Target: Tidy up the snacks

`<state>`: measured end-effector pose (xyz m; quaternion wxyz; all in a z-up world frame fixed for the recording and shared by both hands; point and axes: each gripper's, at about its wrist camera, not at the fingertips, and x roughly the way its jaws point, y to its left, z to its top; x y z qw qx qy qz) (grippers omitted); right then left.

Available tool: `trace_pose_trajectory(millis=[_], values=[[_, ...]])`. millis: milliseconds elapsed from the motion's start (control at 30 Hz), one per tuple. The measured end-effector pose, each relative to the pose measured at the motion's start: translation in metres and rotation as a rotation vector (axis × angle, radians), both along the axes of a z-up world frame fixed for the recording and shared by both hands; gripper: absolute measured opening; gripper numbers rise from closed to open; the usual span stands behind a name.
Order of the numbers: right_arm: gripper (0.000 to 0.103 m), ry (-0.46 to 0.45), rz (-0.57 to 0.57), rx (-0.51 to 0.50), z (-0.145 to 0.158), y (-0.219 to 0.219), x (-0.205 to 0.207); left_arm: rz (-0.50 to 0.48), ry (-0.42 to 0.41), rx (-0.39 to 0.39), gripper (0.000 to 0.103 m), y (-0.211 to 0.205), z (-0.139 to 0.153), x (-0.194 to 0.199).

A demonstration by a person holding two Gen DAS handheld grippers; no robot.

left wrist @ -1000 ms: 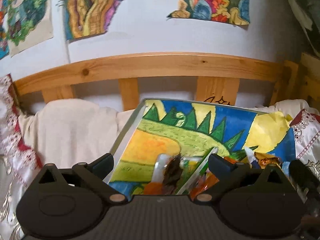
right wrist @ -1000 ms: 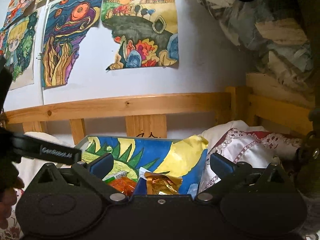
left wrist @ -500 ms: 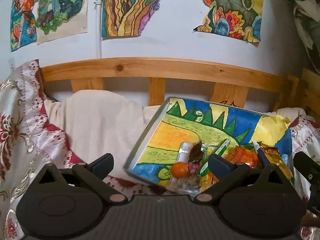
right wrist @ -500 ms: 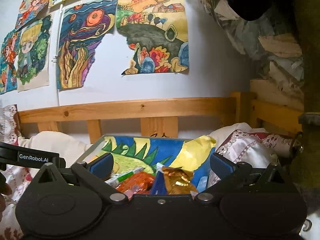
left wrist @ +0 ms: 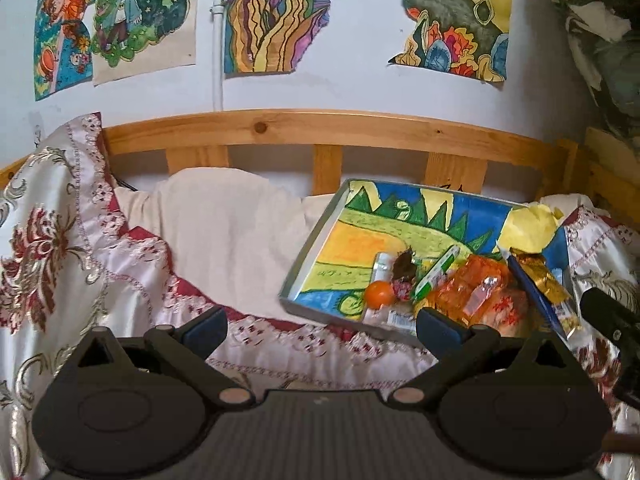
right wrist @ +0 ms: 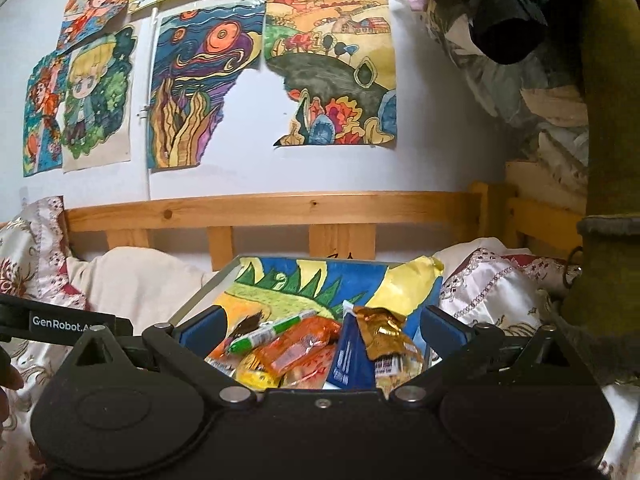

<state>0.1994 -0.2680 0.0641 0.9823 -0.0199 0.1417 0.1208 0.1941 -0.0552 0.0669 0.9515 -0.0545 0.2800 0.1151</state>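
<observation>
A painted tray (left wrist: 320, 240) lies tilted on the bed and holds a pile of snacks: an orange packet (left wrist: 476, 284), a green and white stick (left wrist: 436, 272), a small orange ball (left wrist: 379, 294), a blue packet (left wrist: 536, 300) and a gold wrapper (left wrist: 540, 276). My left gripper (left wrist: 322, 326) is open and empty, left of and before the tray. My right gripper (right wrist: 320, 330) is open and empty, just before the pile: orange packet (right wrist: 296, 350), blue packet (right wrist: 350, 354), gold wrapper (right wrist: 384, 332), green stick (right wrist: 272, 330). The tray rim (right wrist: 200, 296) shows behind.
A floral satin cover (left wrist: 60, 248) and a cream pillow (left wrist: 224, 220) lie left of the tray. A wooden headboard rail (left wrist: 320, 128) runs behind, under wall paintings. A bedpost and hanging clothes (right wrist: 608, 120) stand at the right.
Both grippers have pulled back and up from the tray. The left one has also swung left, so the tray now sits to its right. Both stay open.
</observation>
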Motion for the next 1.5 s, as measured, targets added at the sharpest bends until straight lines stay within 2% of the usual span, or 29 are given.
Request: trace_pose_trajectory(millis=[300, 500, 867, 1133, 1333, 1500], values=[[0.102, 0.034, 0.017, -0.003, -0.006, 0.010, -0.038, -0.018, -0.008, 0.016, 0.102, 0.010, -0.006, -0.034], [0.102, 0.031, 0.008, 0.000, -0.009, 0.014, -0.059, -0.014, -0.047, 0.031, 0.102, 0.018, -0.011, -0.055], [0.102, 0.041, -0.008, 0.008, -0.017, 0.020, -0.089, -0.010, -0.071, -0.028, 0.102, 0.038, -0.019, -0.082], [0.102, 0.098, -0.001, 0.002, -0.027, 0.030, -0.104, -0.052, -0.074, -0.019, 0.102, 0.044, -0.028, -0.098], [0.102, 0.093, -0.012, -0.004, -0.028, 0.035, -0.115, -0.051, -0.069, -0.050, 0.102, 0.053, -0.036, -0.109], [0.102, 0.125, -0.036, 0.006, -0.033, 0.035, -0.120, -0.073, -0.073, -0.039, 0.102, 0.054, -0.038, -0.116]])
